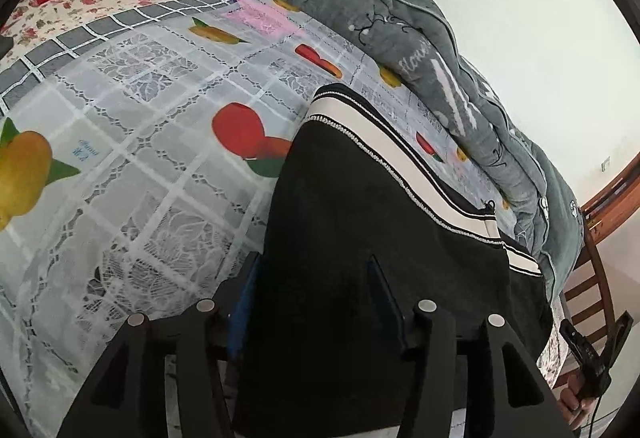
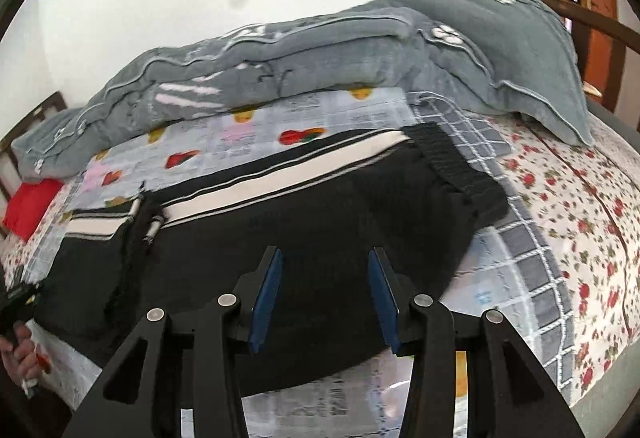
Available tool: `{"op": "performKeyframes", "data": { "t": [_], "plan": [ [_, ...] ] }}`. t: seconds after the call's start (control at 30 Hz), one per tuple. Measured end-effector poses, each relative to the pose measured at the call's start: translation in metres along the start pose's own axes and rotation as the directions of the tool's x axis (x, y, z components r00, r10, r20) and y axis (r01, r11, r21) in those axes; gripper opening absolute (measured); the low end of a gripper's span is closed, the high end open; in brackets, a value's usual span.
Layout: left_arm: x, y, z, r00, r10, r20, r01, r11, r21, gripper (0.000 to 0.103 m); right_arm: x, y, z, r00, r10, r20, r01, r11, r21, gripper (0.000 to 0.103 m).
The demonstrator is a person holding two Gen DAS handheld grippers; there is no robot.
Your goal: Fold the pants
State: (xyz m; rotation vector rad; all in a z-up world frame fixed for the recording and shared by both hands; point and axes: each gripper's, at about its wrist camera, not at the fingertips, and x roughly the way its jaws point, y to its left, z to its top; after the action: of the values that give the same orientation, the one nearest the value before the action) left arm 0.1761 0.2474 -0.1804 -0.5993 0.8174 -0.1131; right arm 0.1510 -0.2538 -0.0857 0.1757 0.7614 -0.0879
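Standing parted, right gripper (image 2: 325,292) fingers (image 2: 267,288) hover over black pants (image 2: 320,198), gripping nothing. Left gripper (image 1: 316,298) fingers straddle the fabric; grip cannot be told. Pants: folded, near bed's (image 2: 560,238) front edge, on fruit-print cloth (image 1: 140,118); grey quilt (image 2: 280,58) along far edge.

From my remote station I see the pants (image 2: 328,206) as matt black knit cloth, faintly fuzzy, with a smooth cream side stripe and a ribbed, gathered waistband. The cover (image 1: 132,142) beneath them looks like glossy plastic sheeting printed with lace and fruit — light glints off it. Under that lies a flowered cotton-like sheet (image 2: 568,206), matt and soft. The grey quilt (image 1: 400,10) along the wall is thick, brushed, plush cloth with stitched piping. My left tongs (image 1: 316,286) and right tongs (image 2: 326,278) are matt black hard plastic with bright metal pins and blue rubbery pads. A chair (image 1: 592,278) at the edge shows varnished brown wood — slightly shiny.
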Motion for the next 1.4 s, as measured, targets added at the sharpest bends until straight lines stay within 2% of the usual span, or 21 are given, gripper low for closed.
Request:
{"op": "performKeyframes", "data": {
  "t": [0.13, 0.3, 0.4, 0.7, 0.87, 1.2, 1.4],
  "plan": [
    [-0.009, -0.004, -0.011, 1.0, 0.006, -0.012, -0.006, 0.999, 0.034, 0.051, 0.004, 0.016, -0.008, 0.999, 0.033, -0.007, -0.033, 0.999, -0.035, 0.044],
    [-0.033, 0.003, -0.037, 0.999, -0.038, -0.026, 0.039, 0.999, 0.019, 0.051, 0.011, 0.03, -0.026, 0.995, 0.095, -0.023, -0.096, 0.994, -0.054, 0.044],
    [-0.038, 0.004, -0.045, 0.999, -0.038, -0.009, 0.038, 0.999, 0.017, 0.052, 0.017, 0.037, -0.036, 0.99, 0.135, -0.042, -0.138, 0.988, -0.066, 0.044],
    [-0.006, -0.005, -0.019, 0.998, -0.023, 0.062, 0.026, 0.998, -0.05, 0.059, 0.018, 0.038, -0.05, 0.975, 0.204, -0.089, -0.208, 0.977, -0.04, 0.044],
    [-0.009, -0.003, -0.022, 0.998, -0.047, 0.035, 0.05, 0.995, -0.087, 0.059, 0.014, 0.037, -0.063, 0.981, 0.163, -0.106, -0.17, 0.983, -0.062, 0.044],
    [-0.031, -0.009, -0.065, 0.993, -0.117, 0.019, 0.117, 0.992, -0.045, 0.059, -0.001, 0.025, -0.076, 0.977, 0.189, -0.102, -0.193, 0.981, -0.03, 0.044],
    [-0.019, -0.014, -0.053, 0.992, -0.126, 0.014, 0.127, 0.988, -0.089, 0.063, -0.006, 0.023, -0.085, 0.974, 0.198, -0.11, -0.204, 0.978, -0.048, 0.044]
  ]
}}
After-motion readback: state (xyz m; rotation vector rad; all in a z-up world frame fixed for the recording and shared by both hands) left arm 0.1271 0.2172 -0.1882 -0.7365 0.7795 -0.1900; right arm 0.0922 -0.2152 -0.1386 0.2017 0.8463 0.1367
